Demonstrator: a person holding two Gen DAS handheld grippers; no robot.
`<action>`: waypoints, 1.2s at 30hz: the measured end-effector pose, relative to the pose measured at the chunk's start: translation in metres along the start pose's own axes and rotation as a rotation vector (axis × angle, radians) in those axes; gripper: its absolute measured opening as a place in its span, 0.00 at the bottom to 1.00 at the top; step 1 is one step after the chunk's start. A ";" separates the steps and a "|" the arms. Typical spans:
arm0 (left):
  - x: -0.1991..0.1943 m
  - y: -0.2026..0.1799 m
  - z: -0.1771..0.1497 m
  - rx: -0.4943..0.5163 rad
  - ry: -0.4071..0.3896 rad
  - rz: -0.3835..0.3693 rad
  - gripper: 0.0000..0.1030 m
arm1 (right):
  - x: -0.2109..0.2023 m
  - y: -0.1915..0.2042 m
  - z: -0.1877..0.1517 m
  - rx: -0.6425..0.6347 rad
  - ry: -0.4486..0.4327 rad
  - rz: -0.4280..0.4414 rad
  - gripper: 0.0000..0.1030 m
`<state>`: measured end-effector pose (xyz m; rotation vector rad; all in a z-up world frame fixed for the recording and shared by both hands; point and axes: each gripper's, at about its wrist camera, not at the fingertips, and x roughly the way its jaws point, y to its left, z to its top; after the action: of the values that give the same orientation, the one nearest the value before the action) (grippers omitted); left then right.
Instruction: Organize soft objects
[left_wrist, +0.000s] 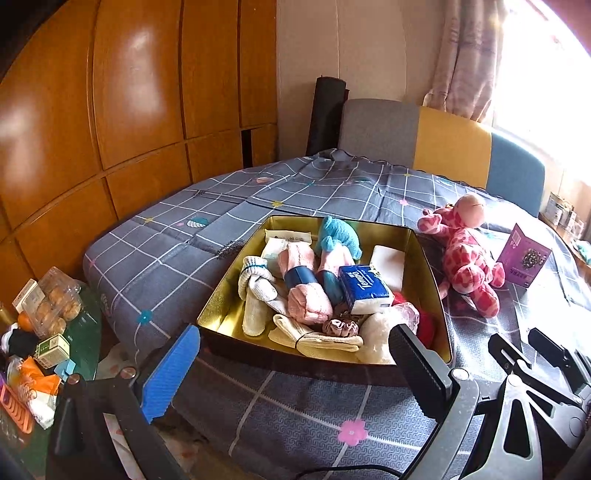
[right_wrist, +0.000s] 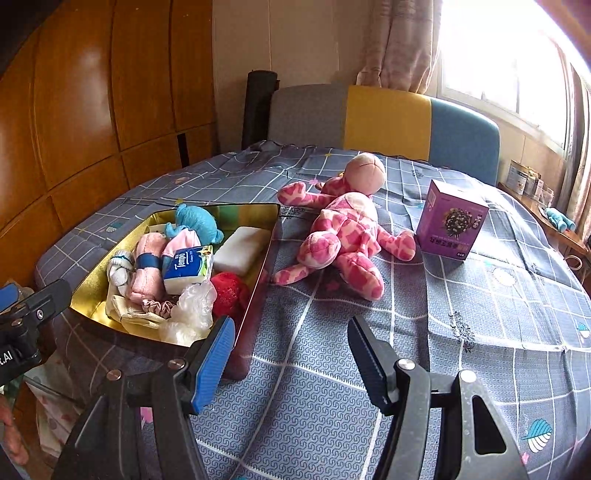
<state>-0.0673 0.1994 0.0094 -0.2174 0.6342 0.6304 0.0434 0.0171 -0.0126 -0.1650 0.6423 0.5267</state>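
Left wrist view: low, close behind the gold tin (left_wrist: 432, 266), facing the headboard (left_wrist: 443, 144). Right wrist view: further right, facing the plush giraffe (right_wrist: 347, 236). Both views share tin, giraffe, purple box (right_wrist: 450, 221) and bed.

Counter under grey checked floral cloth (right_wrist: 332, 369) carries gold-lined metal tin (right_wrist: 88, 291), pink spotted plush giraffe (right_wrist: 347, 236) beside it, purple cardboard box (right_wrist: 450, 221) upright.
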 end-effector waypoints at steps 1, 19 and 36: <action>0.000 0.000 0.000 -0.001 0.002 0.000 1.00 | 0.000 0.000 0.000 0.001 0.002 0.001 0.63; 0.002 -0.001 -0.002 0.000 0.018 -0.004 1.00 | 0.002 0.001 -0.001 0.000 0.008 0.003 0.63; 0.003 0.000 -0.003 -0.003 0.026 -0.003 1.00 | 0.002 0.001 -0.002 0.002 0.008 0.001 0.63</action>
<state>-0.0664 0.1997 0.0054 -0.2299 0.6581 0.6260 0.0433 0.0183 -0.0154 -0.1644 0.6505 0.5269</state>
